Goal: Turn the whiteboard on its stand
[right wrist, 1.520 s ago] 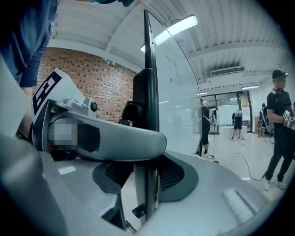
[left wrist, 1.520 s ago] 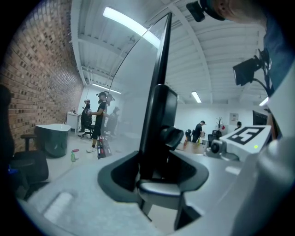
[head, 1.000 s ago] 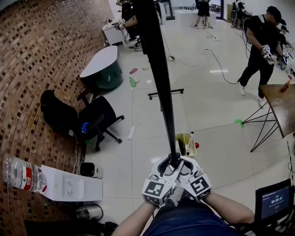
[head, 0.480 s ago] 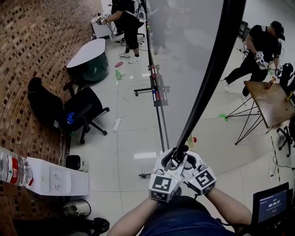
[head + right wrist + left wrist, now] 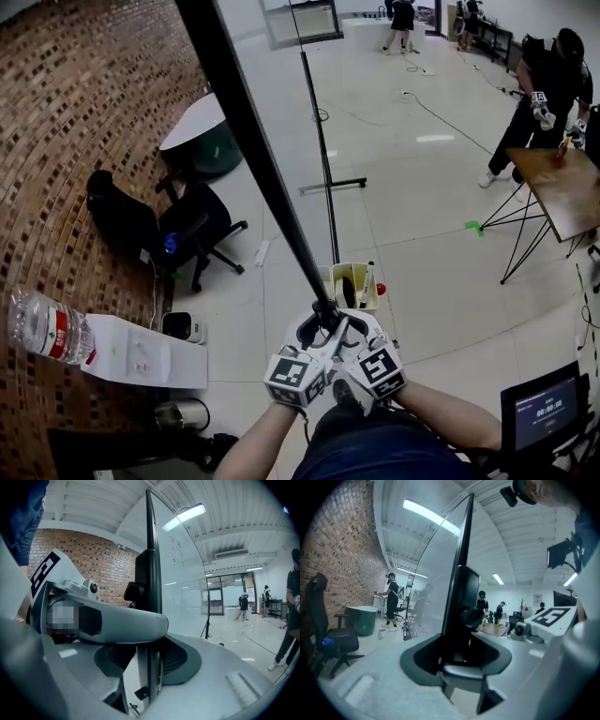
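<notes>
Watching from my remote station on the head view: a dark navy top (image 5: 366,450) fills six o'clock, with bare forearms running up from it. The left gripper (image 5: 314,330) and right gripper (image 5: 349,328) sit just above, both pale grey moulded shells. A white left cube (image 5: 292,378) lies at nine o'clock of the right cube (image 5: 378,367), and each carries black square markers. The right gripper view shows dark grey ribbed pads (image 5: 180,660) and, at ten o'clock, a small round lens (image 5: 93,588).
</notes>
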Motion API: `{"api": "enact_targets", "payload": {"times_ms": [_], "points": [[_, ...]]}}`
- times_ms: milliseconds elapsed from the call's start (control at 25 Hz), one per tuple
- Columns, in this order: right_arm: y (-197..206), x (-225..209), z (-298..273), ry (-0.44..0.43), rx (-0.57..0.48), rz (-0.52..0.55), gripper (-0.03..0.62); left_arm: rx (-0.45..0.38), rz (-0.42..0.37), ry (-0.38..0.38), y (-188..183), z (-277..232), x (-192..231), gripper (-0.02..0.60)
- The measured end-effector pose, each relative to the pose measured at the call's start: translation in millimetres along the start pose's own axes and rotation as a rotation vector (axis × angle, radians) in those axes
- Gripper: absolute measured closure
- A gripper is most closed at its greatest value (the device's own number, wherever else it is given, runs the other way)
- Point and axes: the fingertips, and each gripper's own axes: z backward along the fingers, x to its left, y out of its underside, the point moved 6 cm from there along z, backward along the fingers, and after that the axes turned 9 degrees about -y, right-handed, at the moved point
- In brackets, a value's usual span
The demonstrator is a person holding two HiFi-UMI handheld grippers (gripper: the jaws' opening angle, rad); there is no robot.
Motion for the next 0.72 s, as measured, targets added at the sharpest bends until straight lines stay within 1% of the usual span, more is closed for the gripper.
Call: {"api": "enact_targets", "payload": {"times_ms": [160,240,360,480,640,720], "points": [[2,21,4,-0.025,-0.004,-0.019,0.437,0.009,0.002,-0.053,-5,21,-7,0.385],[4,30,7,-0.032,-0.008,-0.018,0.437,0.013,-0.001,-0.066,-4,30,-9,0.385],[8,45,10,-0.031,0.002,-0.012,0.436,0.037,-0.011,-0.06,3,45,-11,0.385],[8,56,15,-0.03,-0.005,-0.01,0.436,0.021,-0.013,-0.046,14,54,-13,0.385],[7,73,31,-0.021,-0.004,-0.028,0.437,0.04,-0.015,-0.031,12,72,-27,0.385],[7,84,44,-0.01,-0.006,-0.03,0.437,0.026,-0.018,-0.014,17,83,-37,0.385]]}}
